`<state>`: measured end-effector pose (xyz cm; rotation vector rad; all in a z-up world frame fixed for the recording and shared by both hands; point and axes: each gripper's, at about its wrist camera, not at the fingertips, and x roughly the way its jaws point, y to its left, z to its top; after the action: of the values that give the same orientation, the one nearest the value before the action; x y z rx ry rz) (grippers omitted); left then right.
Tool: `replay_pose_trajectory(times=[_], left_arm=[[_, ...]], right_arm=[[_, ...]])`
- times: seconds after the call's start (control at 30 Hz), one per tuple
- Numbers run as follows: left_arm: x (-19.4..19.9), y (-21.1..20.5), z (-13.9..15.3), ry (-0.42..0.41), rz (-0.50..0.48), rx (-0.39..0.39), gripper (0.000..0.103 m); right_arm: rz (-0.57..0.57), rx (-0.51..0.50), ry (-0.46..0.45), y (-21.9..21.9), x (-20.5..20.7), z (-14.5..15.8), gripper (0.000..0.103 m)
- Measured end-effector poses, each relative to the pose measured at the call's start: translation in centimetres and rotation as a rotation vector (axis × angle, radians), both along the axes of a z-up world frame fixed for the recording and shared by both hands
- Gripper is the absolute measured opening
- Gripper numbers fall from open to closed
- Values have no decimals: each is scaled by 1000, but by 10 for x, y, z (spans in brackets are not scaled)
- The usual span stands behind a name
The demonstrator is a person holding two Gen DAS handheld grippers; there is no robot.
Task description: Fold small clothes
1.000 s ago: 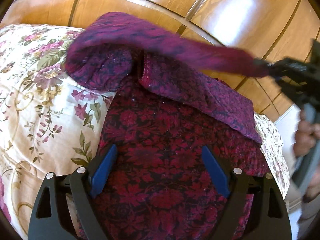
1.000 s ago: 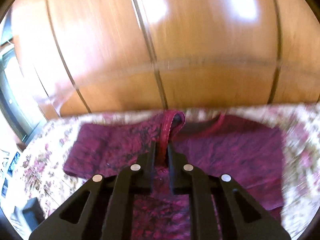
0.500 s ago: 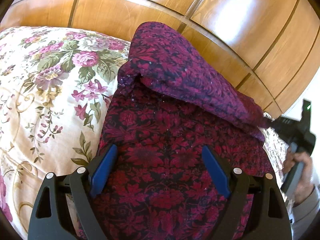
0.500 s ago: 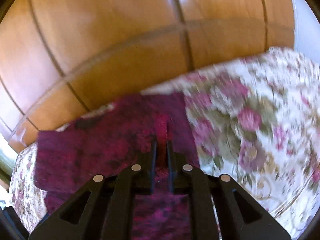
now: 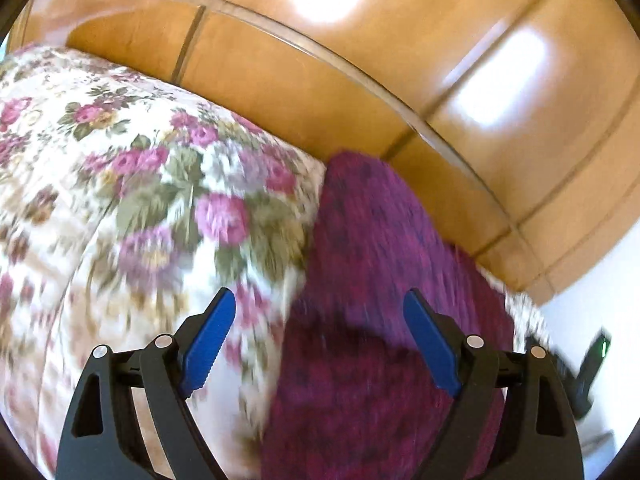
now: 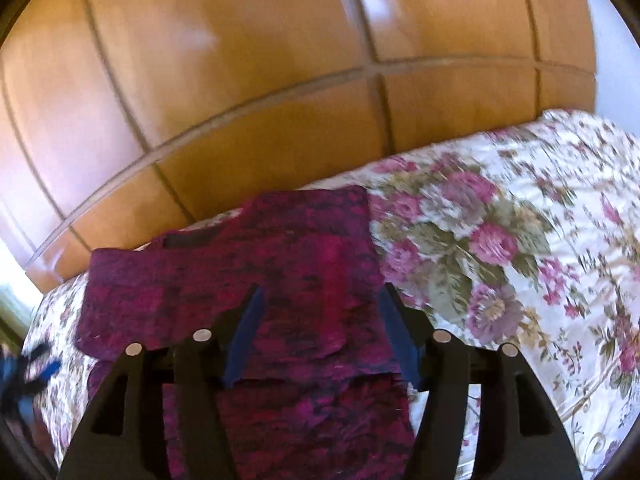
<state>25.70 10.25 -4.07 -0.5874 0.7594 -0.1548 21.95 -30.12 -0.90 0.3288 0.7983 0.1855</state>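
- One bed carries everything; its floral bedspread (image 6: 520, 216) runs up to a wooden headboard (image 6: 240, 80) along the far edge.
- No box, basket or other container shows in either view.
- One garment: a dark red patterned top (image 6: 280, 272) lies near the headboard edge of the bed, a flap folded across it so that one layer rests on another.
- In the left wrist view the same top (image 5: 380, 280) fills the right half, with bedspread (image 5: 140, 200) to the left; this view is blurred.
- Two grippers. The left gripper (image 5: 320, 340) stands wide apart above the top's left edge and grips nothing.
- The right gripper (image 6: 320, 336) has just been opening; its jaws straddle the folded layer's lower edge, and the pads look clear of the cloth.
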Motion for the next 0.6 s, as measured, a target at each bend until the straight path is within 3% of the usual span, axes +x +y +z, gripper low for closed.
replay_pose_trajectory(times=[0.17, 0.33, 0.37, 0.4, 0.43, 0.5, 0.57, 0.6], left_arm=[[64, 15, -3, 66, -21, -144, 85], [105, 9, -7, 99, -29, -144, 85], [111, 5, -7, 100, -35, -143, 83], [115, 3, -8, 102, -39, -138, 71], [122, -1, -8, 109, -48, -122, 56], [127, -14, -7, 110, -69, -41, 38], [123, -32, -3, 93, -67, 106, 37], [118, -45, -5, 85, -63, 222, 37]], right_arm=[[76, -49, -4, 28, 14, -2, 68], [89, -70, 16, 38, 30, -10, 71], [89, -72, 22, 38, 33, -14, 72], [88, -76, 33, 38, 36, -16, 72], [90, -81, 41, 38, 38, -19, 72], [94, -105, 64, 39, 41, -26, 72], [93, -152, 96, 40, 42, -38, 72], [88, -178, 113, 40, 41, -45, 74]])
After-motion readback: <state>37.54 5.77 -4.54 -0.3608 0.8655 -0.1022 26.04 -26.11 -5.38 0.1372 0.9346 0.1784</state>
